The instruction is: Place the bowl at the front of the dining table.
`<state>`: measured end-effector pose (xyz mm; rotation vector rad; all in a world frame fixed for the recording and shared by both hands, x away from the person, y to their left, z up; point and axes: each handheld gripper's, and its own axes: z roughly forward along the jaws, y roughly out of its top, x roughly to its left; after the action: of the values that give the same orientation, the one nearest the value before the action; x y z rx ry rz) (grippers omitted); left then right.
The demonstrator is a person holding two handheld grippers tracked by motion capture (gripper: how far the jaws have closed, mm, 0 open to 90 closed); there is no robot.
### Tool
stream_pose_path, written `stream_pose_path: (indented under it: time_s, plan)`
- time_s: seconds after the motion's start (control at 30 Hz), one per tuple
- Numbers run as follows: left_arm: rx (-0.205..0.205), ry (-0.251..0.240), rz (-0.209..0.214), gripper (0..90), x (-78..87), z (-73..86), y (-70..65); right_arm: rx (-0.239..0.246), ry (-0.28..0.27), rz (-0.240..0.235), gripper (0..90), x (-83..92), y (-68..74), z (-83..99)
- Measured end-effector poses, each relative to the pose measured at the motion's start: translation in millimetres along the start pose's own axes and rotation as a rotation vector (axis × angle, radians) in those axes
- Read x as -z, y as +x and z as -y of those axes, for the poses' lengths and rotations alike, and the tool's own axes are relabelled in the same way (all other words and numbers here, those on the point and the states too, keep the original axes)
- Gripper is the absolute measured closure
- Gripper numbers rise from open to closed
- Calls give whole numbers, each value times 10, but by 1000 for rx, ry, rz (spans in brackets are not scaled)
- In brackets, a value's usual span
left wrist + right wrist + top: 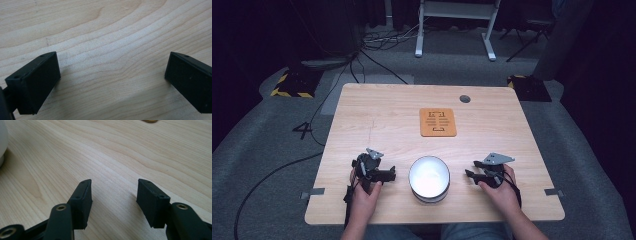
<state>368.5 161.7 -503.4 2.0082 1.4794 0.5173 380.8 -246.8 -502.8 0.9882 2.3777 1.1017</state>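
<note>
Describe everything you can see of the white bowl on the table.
The bowl is round and white, smooth and glossy like glazed ceramic, with a darker band at its base. It stands upright near the front edge of the wooden table, between the two tongs, touching neither. It looks empty, though glare washes out the inside. Its curved side also edges into the right gripper view.

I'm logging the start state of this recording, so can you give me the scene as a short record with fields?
surface: light wooden table
bowl: white bowl, upright, near the table's front edge, between the two grippers
board: small orange board with dark markings, lying flat behind the bowl
left gripper: left gripper, hand-held, left of the bowl, fingers wide apart, nothing between them
right gripper: right gripper, hand-held, right of the bowl, fingers apart, nothing between them
table hole: round grey grommet near the far edge
</note>
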Motion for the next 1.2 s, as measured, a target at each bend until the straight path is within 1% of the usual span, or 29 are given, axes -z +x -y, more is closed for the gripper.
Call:
stream_pose_path:
  time_s: [0.1,0.23,0.27,0.37,0.73,0.9,1.1,1.17,1.2]
  plan:
    - [0,0,1,1,-1,-1,0,3,0,-2,448,-1,0,0]
    - [0,0,1,1,-1,-1,-1,-4,2,6,422,-4,-1,-2]
    - [0,0,1,1,-1,-1,0,-15,3,7,420,-4,7,-3]
    - [-2,0,3,1,-2,-3,0,-14,3,11,415,-5,8,-3]
    - [-3,-1,-1,1,-5,-6,-1,-19,4,12,415,-4,13,-4]
    - [-2,-1,0,1,-5,-6,-1,-24,6,28,419,-1,29,-3]
    - [-4,2,0,1,-4,-9,0,-28,9,21,420,3,21,-4]
    - [-4,2,1,1,-5,-9,0,-25,5,16,423,-5,15,-8]
    - [-4,2,0,1,-5,-9,0,-9,8,13,421,-7,-4,-13]
